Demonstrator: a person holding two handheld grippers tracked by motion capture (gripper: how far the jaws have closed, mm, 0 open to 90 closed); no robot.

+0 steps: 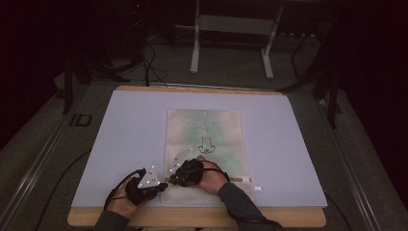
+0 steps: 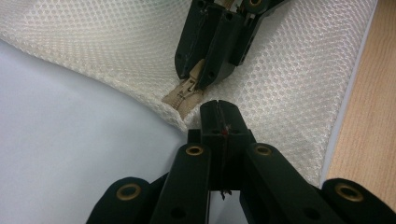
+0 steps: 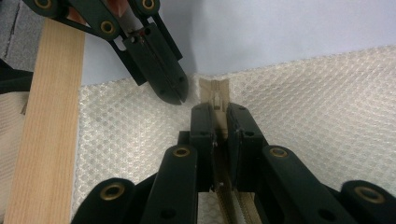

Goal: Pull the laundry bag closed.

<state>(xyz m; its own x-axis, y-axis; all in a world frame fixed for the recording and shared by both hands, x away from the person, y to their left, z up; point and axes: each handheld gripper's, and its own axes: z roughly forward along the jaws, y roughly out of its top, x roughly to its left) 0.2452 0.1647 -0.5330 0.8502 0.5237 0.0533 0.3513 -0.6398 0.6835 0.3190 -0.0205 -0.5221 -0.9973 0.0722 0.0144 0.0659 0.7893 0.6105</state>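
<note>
Right hand-held gripper (image 3: pixel 218 114) pinches the beige zipper pull (image 3: pixel 217 100); left hand-held gripper (image 2: pixel 218 109) clamps the corner of the cream mesh bag (image 2: pixel 289 79), its long axis running away across the tabletop (image 1: pixel 130 130).

The flat mesh laundry bag (image 1: pixel 207 144) is cream-white with a fine honeycomb weave, printed with a pale green wash and a black outlined arrow (image 1: pixel 207 144). Its fabric zipper tape (image 2: pixel 180 100) and small zipper pull (image 2: pixel 195 74) are beige-tan. The table mat (image 1: pixel 130 134) is plain pale lavender-blue, edged by the light wooden tabletop (image 1: pixel 192 216). Both jaw sets are matte black with brass-coloured rivets (image 2: pixel 194 150).
</note>
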